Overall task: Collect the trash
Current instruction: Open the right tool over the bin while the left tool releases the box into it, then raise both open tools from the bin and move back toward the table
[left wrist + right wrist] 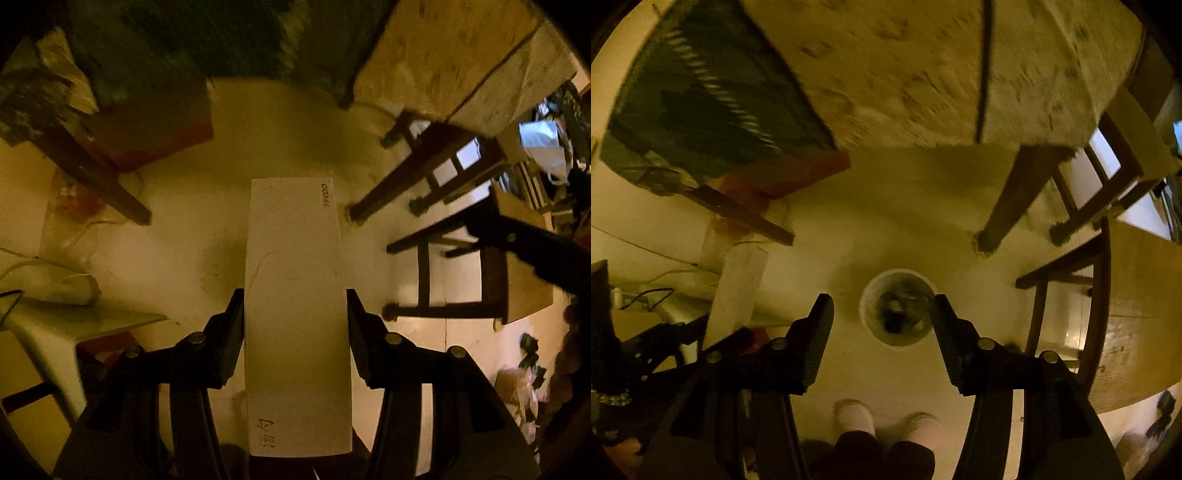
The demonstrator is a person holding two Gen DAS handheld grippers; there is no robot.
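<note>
Left wrist view showed the left gripper (295,306) clamped on a white box (295,295); right gripper (882,314) gaped apart, bin (897,307) at twelve o'clock.

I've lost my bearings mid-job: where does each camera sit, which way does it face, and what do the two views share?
Left wrist: sits on the left hand-held gripper, facing down at the floor; its fingers clamp a long white packet; no body shows.
Right wrist: sits on the open right hand-held gripper, facing down at a white bin with trash inside; the person's legs and shoes show.
Shared: the wooden table, the dark chair, and the packet, seen from the right.
</note>
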